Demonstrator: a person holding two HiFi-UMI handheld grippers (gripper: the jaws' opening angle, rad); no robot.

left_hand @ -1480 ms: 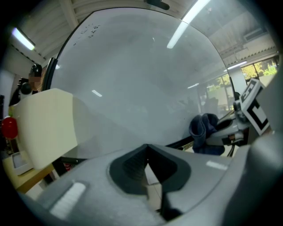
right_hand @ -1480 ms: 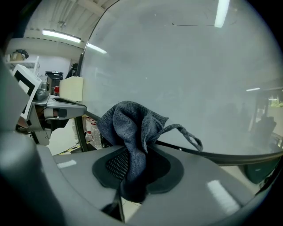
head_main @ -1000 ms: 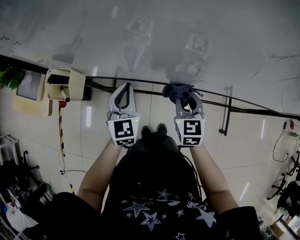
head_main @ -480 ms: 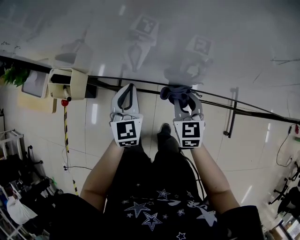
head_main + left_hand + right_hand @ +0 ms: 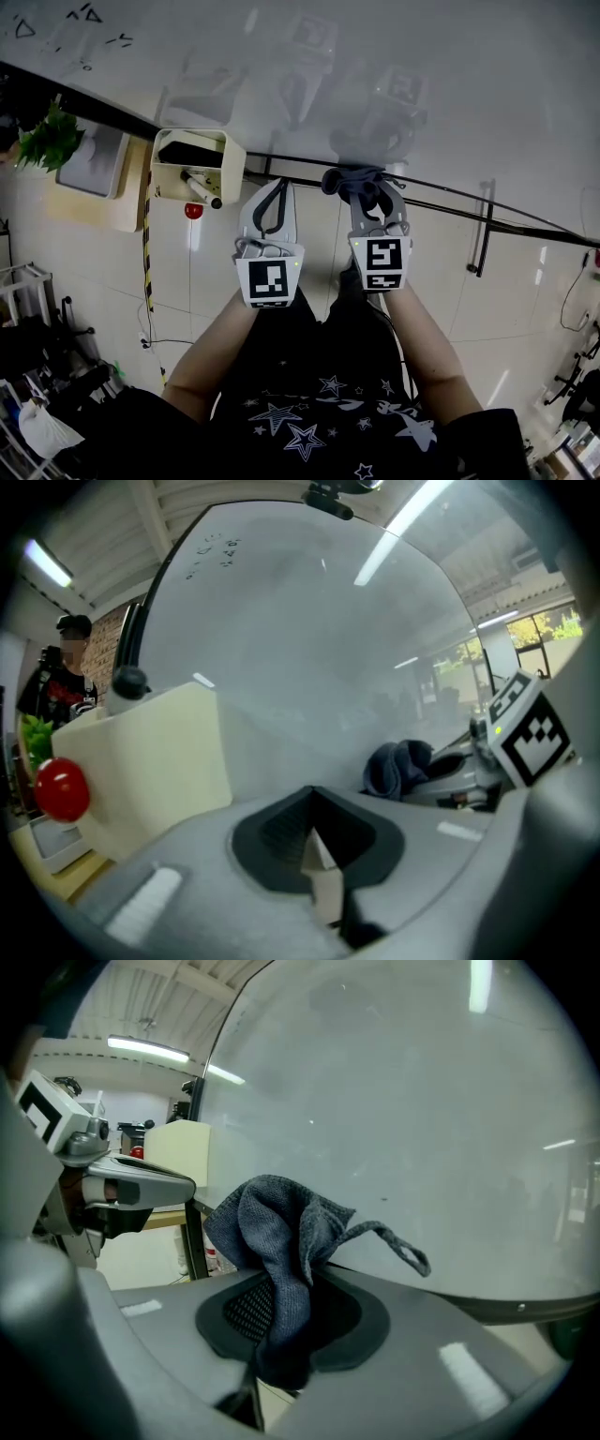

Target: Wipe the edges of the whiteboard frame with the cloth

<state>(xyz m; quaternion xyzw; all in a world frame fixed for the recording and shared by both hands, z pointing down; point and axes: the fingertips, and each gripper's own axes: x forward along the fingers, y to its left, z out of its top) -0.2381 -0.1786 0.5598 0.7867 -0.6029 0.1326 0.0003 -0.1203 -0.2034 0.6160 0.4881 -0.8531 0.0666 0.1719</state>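
Observation:
The whiteboard (image 5: 394, 66) fills the top of the head view, and its black lower frame edge (image 5: 450, 202) runs across below it. My right gripper (image 5: 367, 186) is shut on a dark grey-blue cloth (image 5: 351, 180), which is bunched against that edge. In the right gripper view the cloth (image 5: 281, 1241) sticks up from between the jaws, with a loop hanging to the right. My left gripper (image 5: 277, 186) is shut with nothing in it, just below the frame and left of the cloth (image 5: 397, 767).
A cream pen tray (image 5: 192, 167) holding a marker hangs on the frame just left of my left gripper, with a red ball (image 5: 193, 210) under it. A green plant (image 5: 52, 138) stands at far left. A black bracket (image 5: 483, 230) hangs at right.
The pen tray and plant have slid rightwards in the view, so the tray now sits right beside my left gripper. The cloth stays on the lower frame edge.

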